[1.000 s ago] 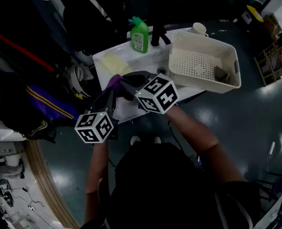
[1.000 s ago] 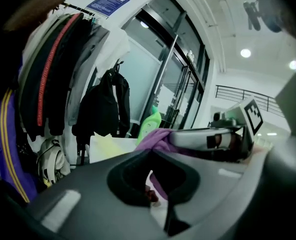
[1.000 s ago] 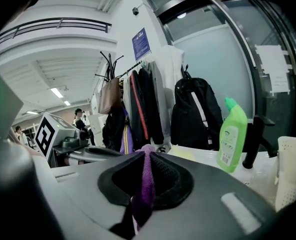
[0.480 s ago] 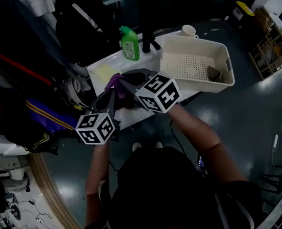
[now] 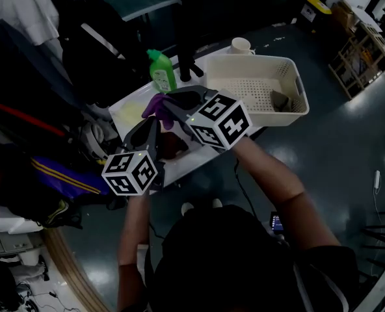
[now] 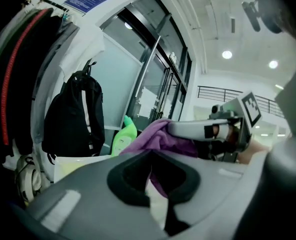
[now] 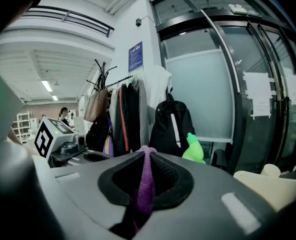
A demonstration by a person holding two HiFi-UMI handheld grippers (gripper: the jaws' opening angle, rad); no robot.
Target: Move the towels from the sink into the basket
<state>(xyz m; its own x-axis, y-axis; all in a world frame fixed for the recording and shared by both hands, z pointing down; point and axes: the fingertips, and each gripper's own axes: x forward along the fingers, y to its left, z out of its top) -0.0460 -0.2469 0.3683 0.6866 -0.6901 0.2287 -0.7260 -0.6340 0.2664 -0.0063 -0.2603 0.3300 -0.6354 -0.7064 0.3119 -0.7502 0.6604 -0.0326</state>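
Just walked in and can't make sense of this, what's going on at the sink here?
A person holds a gripper in each hand. Both the left gripper and the right gripper are shut on one purple towel, held up above the sink. The basket stands beside the sink, on the right in the head view, with one dark item in it; the towel has not reached it yet.

This looks like an office or lab entrance hall: tall glass doors (image 7: pixel 208 94), a coat rack (image 7: pixel 122 114) hung with jackets, a mezzanine railing (image 7: pixel 73 21), and a small sink counter (image 5: pixel 179 164) on bare floor.
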